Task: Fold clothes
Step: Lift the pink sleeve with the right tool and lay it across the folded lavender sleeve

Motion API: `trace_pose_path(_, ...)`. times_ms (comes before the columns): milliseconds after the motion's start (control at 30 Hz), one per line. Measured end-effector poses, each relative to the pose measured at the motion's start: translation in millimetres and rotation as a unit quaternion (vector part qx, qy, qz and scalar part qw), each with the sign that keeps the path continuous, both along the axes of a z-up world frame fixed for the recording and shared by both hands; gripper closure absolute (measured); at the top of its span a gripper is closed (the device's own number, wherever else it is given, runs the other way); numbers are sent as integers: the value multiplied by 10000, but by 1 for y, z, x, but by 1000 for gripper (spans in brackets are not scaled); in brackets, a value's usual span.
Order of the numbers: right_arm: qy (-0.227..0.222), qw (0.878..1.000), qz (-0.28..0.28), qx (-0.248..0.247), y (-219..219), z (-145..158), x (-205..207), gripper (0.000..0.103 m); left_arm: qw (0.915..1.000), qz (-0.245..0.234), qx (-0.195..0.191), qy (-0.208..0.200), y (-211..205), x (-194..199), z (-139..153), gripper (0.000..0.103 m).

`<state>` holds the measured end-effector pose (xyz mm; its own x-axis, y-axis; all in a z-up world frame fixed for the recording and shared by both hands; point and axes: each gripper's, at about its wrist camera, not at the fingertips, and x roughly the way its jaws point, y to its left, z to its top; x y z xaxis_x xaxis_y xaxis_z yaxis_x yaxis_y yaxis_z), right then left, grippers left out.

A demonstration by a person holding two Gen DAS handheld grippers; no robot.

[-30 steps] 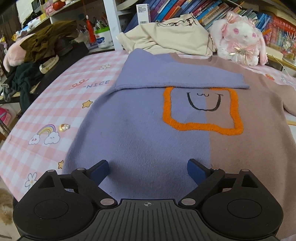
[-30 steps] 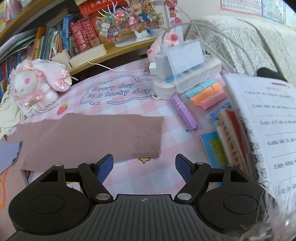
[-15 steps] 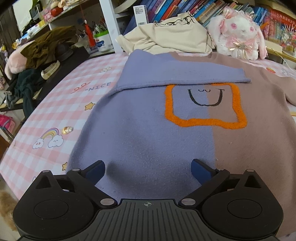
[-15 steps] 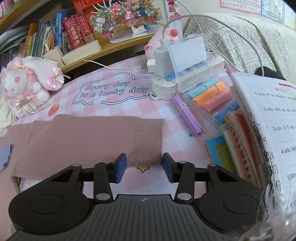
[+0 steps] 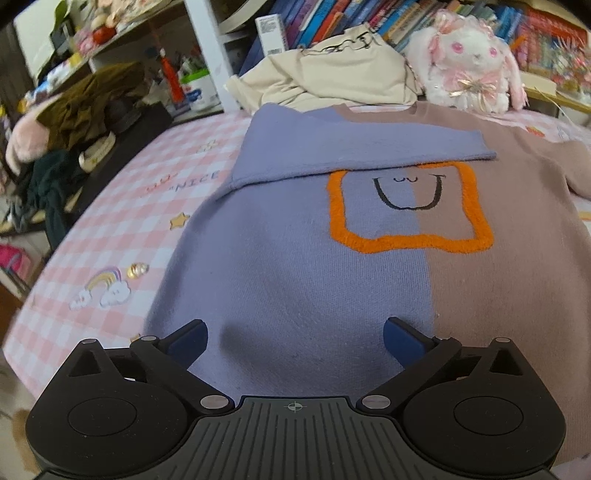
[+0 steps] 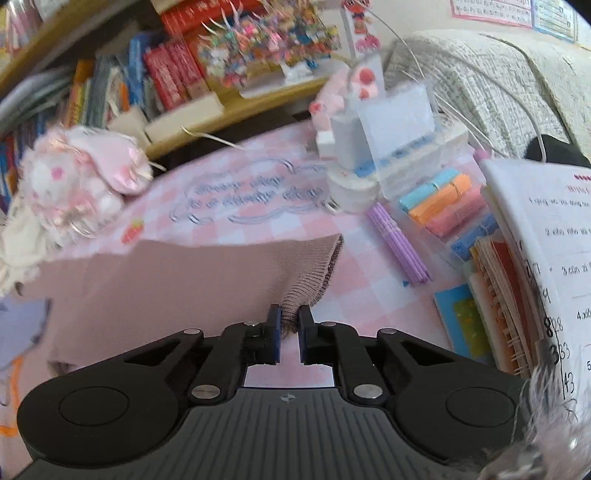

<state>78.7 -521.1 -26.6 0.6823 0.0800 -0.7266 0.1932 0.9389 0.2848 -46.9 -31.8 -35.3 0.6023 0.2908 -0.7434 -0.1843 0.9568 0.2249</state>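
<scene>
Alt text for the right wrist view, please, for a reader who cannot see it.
The right gripper is shut on the ribbed cuff of a mauve knit sweater sleeve lying across a pink checked tablecloth. Behind sit a pink plush rabbit, bundled coloured counting sticks and an open spiral workbook.

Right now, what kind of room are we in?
Probably a child's bedroom or study corner: a shelf of books, a plush bunny, a workbook and a pink checked cloth under the sweater.
</scene>
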Motion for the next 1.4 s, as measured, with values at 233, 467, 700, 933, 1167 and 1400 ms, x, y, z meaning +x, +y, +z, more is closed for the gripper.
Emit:
trace_pose_path(233, -391, 9988, 237, 153, 25, 29, -1, 94, 9992, -302, 229, -140, -4, 0, 5, 1)
trace_pose_path(467, -794, 9944, 655, 219, 80, 60, 0, 94, 9952, -792, 327, -480, 0, -6, 18, 1)
trace_pose_path(700, -1089, 9882, 1052, 245, 154, 87, -3, 94, 9905, -1121, 285, -744, 23, -17, 34, 1)
trace_pose_path(933, -1157, 9844, 1312, 178, 225, 99, -7, 94, 9871, -1275, 103, -964, 58, -30, 44, 1)
trace_pose_path(1167, -1222, 9790, 1629, 49, 291, 111, -4, 94, 9830, -1387, 226, -1182, 87, -44, 47, 1)
trace_pose_path(1400, -1290, 9718, 1973, 13, 352, 114, 7, 94, 9827, -1336, 340, -1238, 113, -59, 46, 1)
